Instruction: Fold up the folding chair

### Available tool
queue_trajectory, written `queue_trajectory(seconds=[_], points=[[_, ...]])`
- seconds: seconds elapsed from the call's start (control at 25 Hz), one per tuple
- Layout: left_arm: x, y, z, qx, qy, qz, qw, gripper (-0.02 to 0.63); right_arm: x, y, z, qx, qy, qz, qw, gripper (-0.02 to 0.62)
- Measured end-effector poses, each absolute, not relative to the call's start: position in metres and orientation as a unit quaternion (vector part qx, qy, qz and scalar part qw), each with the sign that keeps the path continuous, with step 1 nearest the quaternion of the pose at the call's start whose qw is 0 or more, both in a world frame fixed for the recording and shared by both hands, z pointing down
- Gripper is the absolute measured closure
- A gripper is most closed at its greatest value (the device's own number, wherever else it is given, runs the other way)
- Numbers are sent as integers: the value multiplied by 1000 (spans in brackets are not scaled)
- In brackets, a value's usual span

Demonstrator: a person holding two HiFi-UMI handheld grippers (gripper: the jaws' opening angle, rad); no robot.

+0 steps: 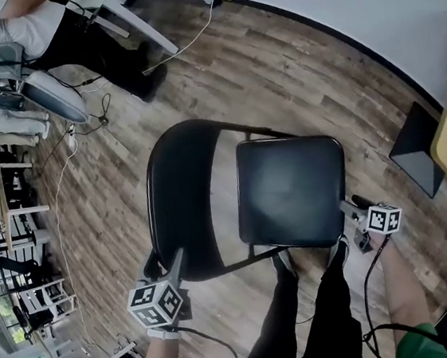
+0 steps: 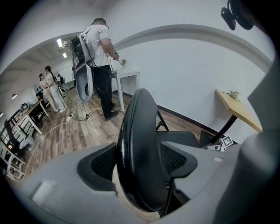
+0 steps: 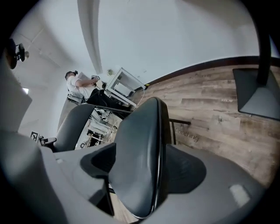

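Overhead first, in the head view: the black folding chair (image 1: 245, 196) stands unfolded at the centre of the wood floor (image 1: 291, 70). Its backrest (image 1: 184, 195) lies at 9 o'clock of the seat (image 1: 291, 190). The left tool (image 1: 163, 261) is at 7 o'clock, at the backrest's near rim. The right tool (image 1: 351, 212) is at 4 o'clock, at the seat's corner. The holder's legs (image 1: 318, 308) come in from 6 o'clock.

Next, the left gripper view: the left tool (image 2: 139, 165) is open, its jaws spread wide with the backrest's padded edge (image 2: 138, 144) standing upright between them. The seat (image 2: 179, 139) reaches away toward 3 o'clock, and a person (image 2: 101, 57) stands at 11 o'clock.

Last, the right gripper view: the right tool (image 3: 144, 165) is open too, its jaws on either side of the seat's edge (image 3: 140, 153). The backrest (image 3: 75, 124) rises at 9 o'clock.
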State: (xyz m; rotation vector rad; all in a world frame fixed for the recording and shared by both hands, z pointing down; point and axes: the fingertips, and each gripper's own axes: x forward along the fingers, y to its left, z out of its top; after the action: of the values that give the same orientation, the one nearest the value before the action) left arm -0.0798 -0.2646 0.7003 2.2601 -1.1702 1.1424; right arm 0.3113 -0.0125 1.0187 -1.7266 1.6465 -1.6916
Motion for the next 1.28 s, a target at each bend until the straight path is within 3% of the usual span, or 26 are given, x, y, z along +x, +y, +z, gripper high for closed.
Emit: queue_trajectory(seconds=[0.24, 0.44, 0.68, 0.84, 1.28], points=[[-84, -267, 717, 777, -436, 423, 164, 295, 317, -24, 1063, -555, 560, -592, 165, 189], [-85, -270, 724, 766, -460, 422, 152, 296, 312, -29, 1096, -527, 566, -615, 156, 172], [-79, -269, 733, 757, -472, 427, 145, 299, 303, -56, 1107, -507, 562, -624, 195, 172], [-79, -268, 738, 758, -469, 422, 165, 299, 301, -55, 1115, -518, 555, -624, 184, 216], [-100, -280, 705, 768, -476, 381, 196, 348, 275, -77, 1066, -533, 550, -624, 156, 248]])
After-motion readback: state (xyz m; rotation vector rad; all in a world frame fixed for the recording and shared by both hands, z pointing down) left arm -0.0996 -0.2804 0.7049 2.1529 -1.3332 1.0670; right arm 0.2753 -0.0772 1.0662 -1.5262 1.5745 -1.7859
